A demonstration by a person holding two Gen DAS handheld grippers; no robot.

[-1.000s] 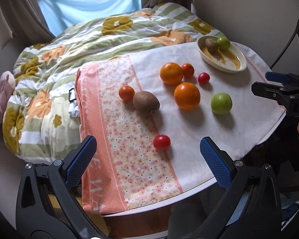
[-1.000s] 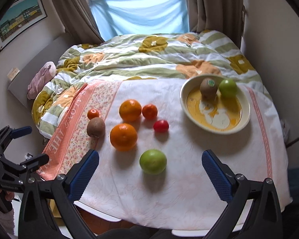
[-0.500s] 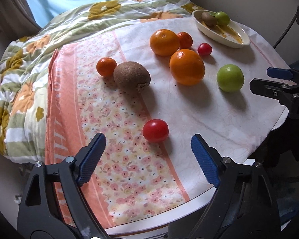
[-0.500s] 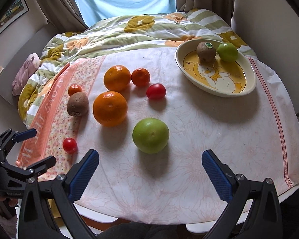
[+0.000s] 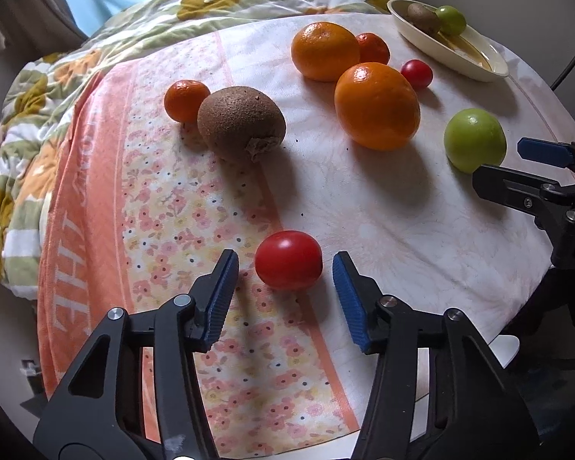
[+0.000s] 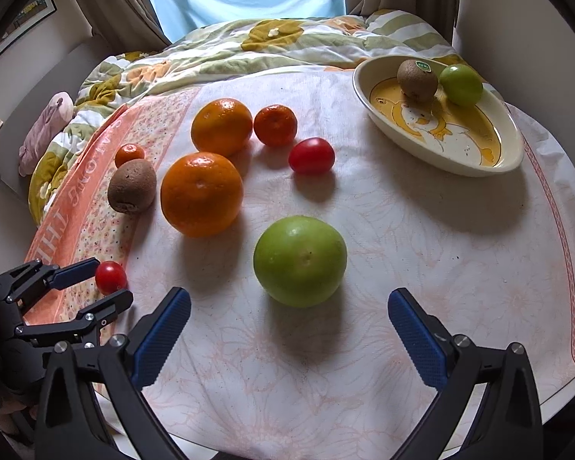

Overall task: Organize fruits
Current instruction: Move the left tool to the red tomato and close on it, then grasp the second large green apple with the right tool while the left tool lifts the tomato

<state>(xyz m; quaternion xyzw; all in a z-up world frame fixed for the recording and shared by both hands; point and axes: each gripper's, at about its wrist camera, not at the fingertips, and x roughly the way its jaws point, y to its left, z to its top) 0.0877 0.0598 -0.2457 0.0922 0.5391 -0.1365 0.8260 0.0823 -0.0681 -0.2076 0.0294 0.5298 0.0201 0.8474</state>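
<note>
At the table's near left edge, the left gripper (image 5: 285, 295) stands partly open around a red tomato (image 5: 288, 260), pads not touching it. The right gripper (image 6: 289, 339) gapes wide and empty just before the green fruit (image 6: 299, 255). The dish (image 6: 479, 165) sits at the far right edge.

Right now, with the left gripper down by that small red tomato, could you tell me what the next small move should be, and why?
Probably ease the left gripper slightly forward and close it on the red tomato. The tomato already sits between the open blue fingers, apart from both pads, with no other fruit close by. The dish with a kiwi and green fruit looks like its destination.
</note>
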